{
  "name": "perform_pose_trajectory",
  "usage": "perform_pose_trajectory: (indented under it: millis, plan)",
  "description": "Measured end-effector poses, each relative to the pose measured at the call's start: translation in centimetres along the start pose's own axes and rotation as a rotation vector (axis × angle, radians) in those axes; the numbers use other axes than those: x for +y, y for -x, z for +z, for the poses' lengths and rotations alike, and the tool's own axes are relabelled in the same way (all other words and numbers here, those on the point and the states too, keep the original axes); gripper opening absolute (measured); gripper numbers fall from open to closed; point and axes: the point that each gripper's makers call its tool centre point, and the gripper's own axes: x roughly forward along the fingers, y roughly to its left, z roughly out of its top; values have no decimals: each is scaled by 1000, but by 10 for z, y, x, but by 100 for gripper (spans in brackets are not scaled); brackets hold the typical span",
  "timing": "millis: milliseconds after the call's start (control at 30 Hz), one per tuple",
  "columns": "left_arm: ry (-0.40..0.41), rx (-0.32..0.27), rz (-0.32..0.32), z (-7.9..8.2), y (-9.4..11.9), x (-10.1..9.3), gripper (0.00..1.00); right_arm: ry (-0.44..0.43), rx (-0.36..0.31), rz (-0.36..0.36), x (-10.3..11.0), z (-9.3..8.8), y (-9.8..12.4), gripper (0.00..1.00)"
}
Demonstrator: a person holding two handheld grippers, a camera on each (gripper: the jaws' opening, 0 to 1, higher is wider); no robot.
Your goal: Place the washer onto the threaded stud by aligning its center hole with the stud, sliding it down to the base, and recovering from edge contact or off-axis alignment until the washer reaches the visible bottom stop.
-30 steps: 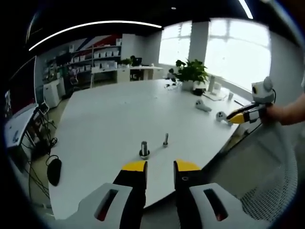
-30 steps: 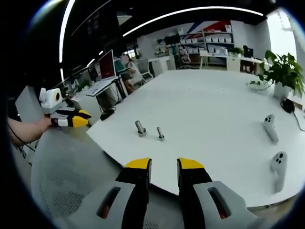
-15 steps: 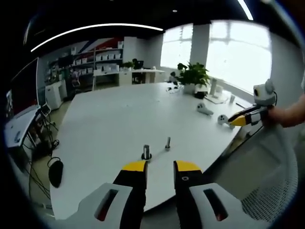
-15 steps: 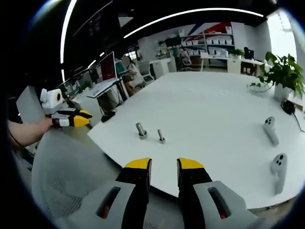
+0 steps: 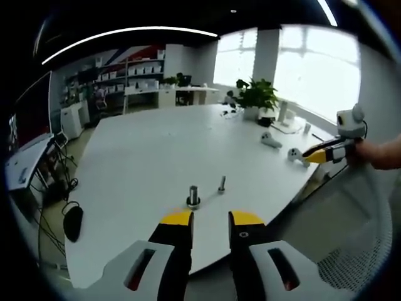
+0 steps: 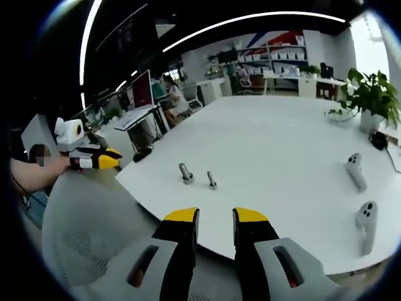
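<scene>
Two small upright metal pieces stand near the front edge of the white table point(image 5: 156, 150): a thicker stud point(image 5: 193, 196) with a wider ring at its base and a thinner threaded stud point(image 5: 222, 184) to its right. From the other side I see the thick stud point(image 6: 185, 173) and the thin stud point(image 6: 212, 180) too. No separate washer can be made out at this distance. My left gripper point(image 5: 211, 219) hovers off the table edge, open and holding nothing. My right gripper point(image 6: 216, 217) is likewise open with nothing in it, well short of the studs.
Two white hand controllers point(image 6: 355, 169) point(image 6: 366, 221) lie on the table's right side, near a potted plant point(image 6: 371, 94). A mesh chair back point(image 6: 88, 226) sits below the table edge. The other gripper shows at each view's side: right point(image 5: 322, 153), left point(image 6: 94, 158).
Both views have drifted slightly with the hands. The studs stay where they were, and both grippers keep the same jaw gap.
</scene>
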Motion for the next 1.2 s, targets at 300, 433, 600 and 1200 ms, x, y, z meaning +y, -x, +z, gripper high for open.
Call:
perform_pose_trajectory:
  millis: [300,433,600,1200]
  plan:
    - [12,45,7,-8,-1,0,20,-8,7,7,1,-2,0,24]
    - [8,61,0,-11,-2,-2,20,-8,-3,13,2,0,1,24]
    - [0,69,-5,-12,-2,-2,20,-7,-8,13,2,1,1,24]
    - [-6,69,-1,-13,-2,-1,21,4,30,16,2,-5,-2,24]
